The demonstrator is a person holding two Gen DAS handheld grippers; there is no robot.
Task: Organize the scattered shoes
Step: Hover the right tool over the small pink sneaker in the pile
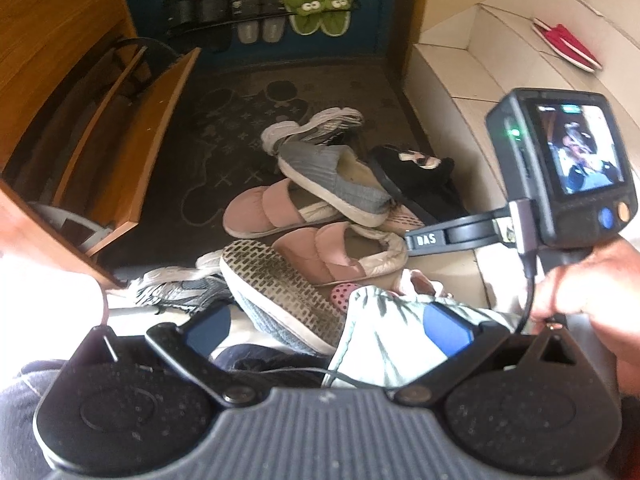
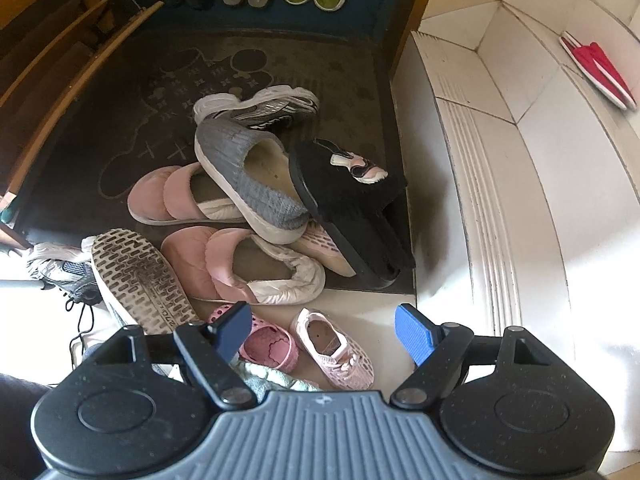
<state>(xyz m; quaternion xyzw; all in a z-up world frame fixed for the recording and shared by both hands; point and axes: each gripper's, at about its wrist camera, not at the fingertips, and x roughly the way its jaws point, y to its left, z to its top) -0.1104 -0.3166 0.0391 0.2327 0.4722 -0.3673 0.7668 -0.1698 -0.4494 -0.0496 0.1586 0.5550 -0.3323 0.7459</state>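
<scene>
Both grippers hang over the shoe heap, and both stand wide apart with nothing between the fingers: the right gripper (image 2: 326,334) sits above two small pink shoes, a clog (image 2: 268,346) and a mesh sneaker (image 2: 336,354), side by side on the pale floor just ahead of its blue pads. Past them the pile starts at the mat's (image 2: 120,92) near edge: a pink slipper (image 2: 244,268) closest, its twin (image 2: 172,196) behind, a grey slip-on (image 2: 248,176) lying tilted across both, and a black slipper (image 2: 352,208) leaning on the grey one's heel with another pink mesh shoe (image 2: 320,240) half buried under it. A silver trainer (image 2: 260,110) lies at the far side of the heap. To the left, a second grey shoe (image 2: 136,276) lies sole up, touching a silver trainer (image 2: 64,272) beside it (laces trailing). The left gripper (image 1: 328,326) is low over that sole-up shoe, with pale crumpled cloth (image 1: 384,332) over its right finger; the right tool (image 1: 560,168) and the hand (image 1: 592,284) holding it cross that view. On the far blue wall a rail (image 1: 248,18) holds black, grey and green slippers (image 1: 320,4). A wooden rack (image 1: 120,128) stands left, white steps (image 2: 500,160) right, with red shoes (image 2: 600,68) up on them
</scene>
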